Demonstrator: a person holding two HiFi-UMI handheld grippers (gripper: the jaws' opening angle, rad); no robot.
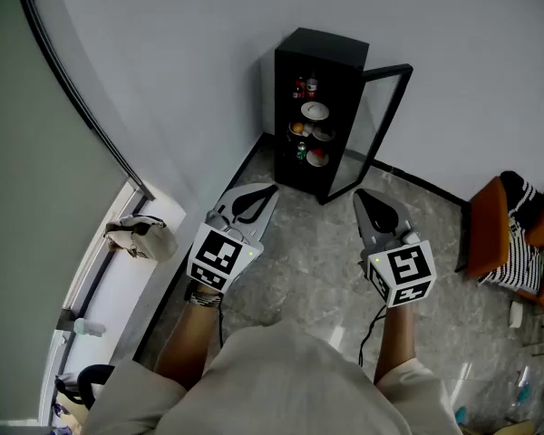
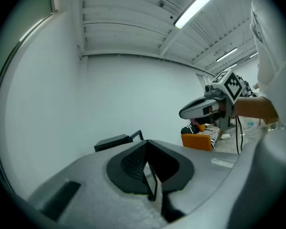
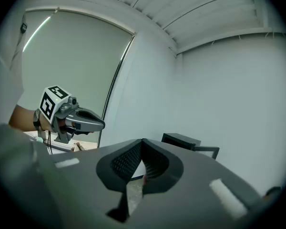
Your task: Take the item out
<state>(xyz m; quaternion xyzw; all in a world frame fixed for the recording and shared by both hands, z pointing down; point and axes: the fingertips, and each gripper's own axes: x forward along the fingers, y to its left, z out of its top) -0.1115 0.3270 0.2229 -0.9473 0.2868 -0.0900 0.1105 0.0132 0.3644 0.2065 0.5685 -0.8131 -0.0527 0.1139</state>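
Far against the white wall (image 1: 163, 62): a tall black cabinet (image 1: 295, 71), upright, long axis vertical, open front turned toward the near right, glass door (image 1: 388, 116) swung wide to the right. On its shelves, small and hard to tell apart: upright bottles (image 1: 305, 87) on top, a white bowl (image 1: 315, 111) below, a green can (image 1: 301, 150) lower still. Well short of it, over the grey floor (image 1: 317, 243): left claw (image 1: 265, 191) and right claw (image 1: 363, 196), both pointed at the cabinet, both closed tight on nothing.
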